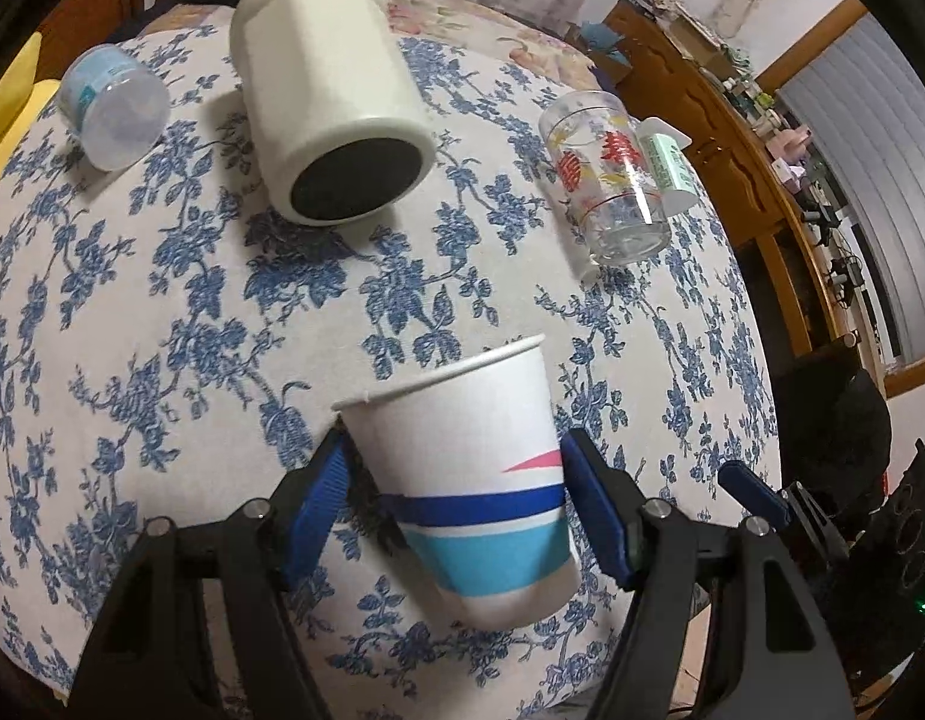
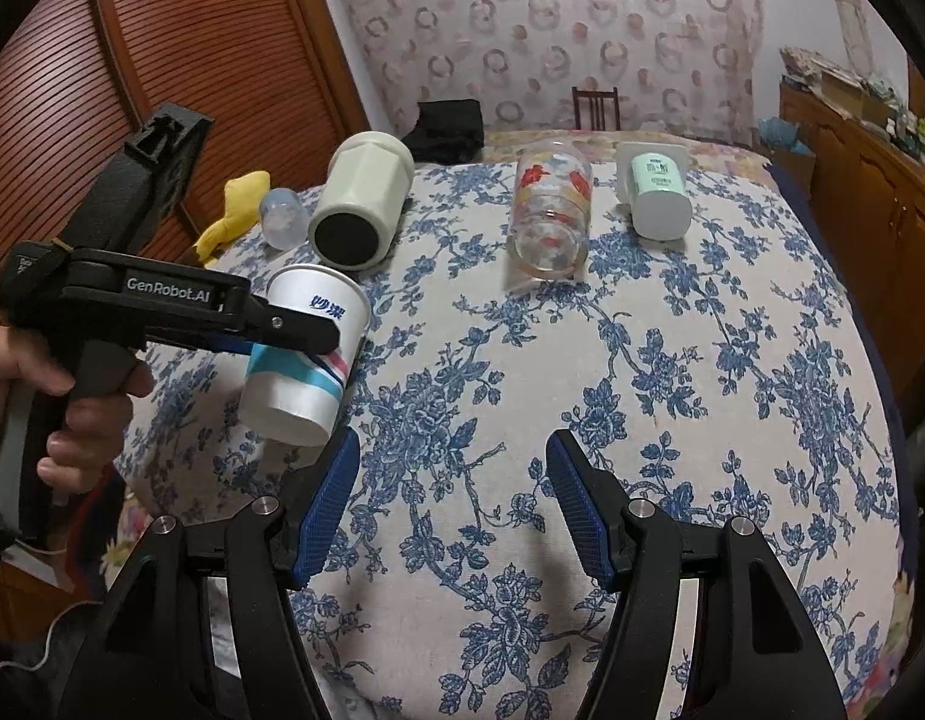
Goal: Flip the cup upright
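Here, in the left wrist view, the left gripper [image 1: 456, 498] clamps a white paper cup with blue and teal bands [image 1: 462, 480] between its blue pads, rim up and tilted, lifted above the blue-flowered cloth [image 1: 162, 300]. Beyond lie a cream plastic jar [image 1: 324, 90], a small clear blue-capped bottle [image 1: 111, 105] and a printed clear glass tumbler [image 1: 606, 174], all on their sides.

In the right wrist view, the right gripper [image 2: 453, 504] hangs with fingers spread wide, holding nothing, near the held cup.
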The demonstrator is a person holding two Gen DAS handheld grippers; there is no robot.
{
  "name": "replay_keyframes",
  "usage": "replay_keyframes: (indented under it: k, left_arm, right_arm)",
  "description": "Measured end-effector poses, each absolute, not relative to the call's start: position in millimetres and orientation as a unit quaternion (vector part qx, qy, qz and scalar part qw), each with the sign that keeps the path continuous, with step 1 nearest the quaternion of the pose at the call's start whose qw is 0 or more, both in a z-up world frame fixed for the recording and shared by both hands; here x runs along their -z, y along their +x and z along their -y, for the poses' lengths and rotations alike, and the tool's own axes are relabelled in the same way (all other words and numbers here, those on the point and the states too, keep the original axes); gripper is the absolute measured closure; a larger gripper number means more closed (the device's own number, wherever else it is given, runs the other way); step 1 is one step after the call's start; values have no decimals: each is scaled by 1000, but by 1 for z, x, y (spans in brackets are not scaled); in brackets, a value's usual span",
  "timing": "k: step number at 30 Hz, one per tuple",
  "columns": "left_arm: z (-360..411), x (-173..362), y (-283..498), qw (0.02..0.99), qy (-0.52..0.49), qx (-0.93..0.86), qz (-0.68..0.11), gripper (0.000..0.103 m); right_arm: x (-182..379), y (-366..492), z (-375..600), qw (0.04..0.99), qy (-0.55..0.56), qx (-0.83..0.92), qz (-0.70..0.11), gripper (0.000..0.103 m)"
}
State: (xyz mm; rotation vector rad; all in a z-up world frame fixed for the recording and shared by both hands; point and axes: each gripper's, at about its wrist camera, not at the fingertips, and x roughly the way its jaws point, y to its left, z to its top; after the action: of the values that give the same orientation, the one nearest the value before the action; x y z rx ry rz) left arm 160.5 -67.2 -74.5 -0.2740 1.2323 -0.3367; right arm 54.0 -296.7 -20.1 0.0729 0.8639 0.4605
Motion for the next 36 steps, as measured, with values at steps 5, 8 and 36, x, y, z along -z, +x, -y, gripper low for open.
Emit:
replay_keyframes:
  k: [5,8,36]
  left_arm:
    - [76,62,159,824,-94,171,-531,40]
    - [79,53,158,849,-57,170,-496,40]
    - [73,33,150,913,-4,168,-371,39]
  right_arm:
    - [25,54,298,880,37,-221,-418,37]
    - [28,55,297,879,39,-220,-422,37]
    - [41,63,297,876,39,-202,-436,37]
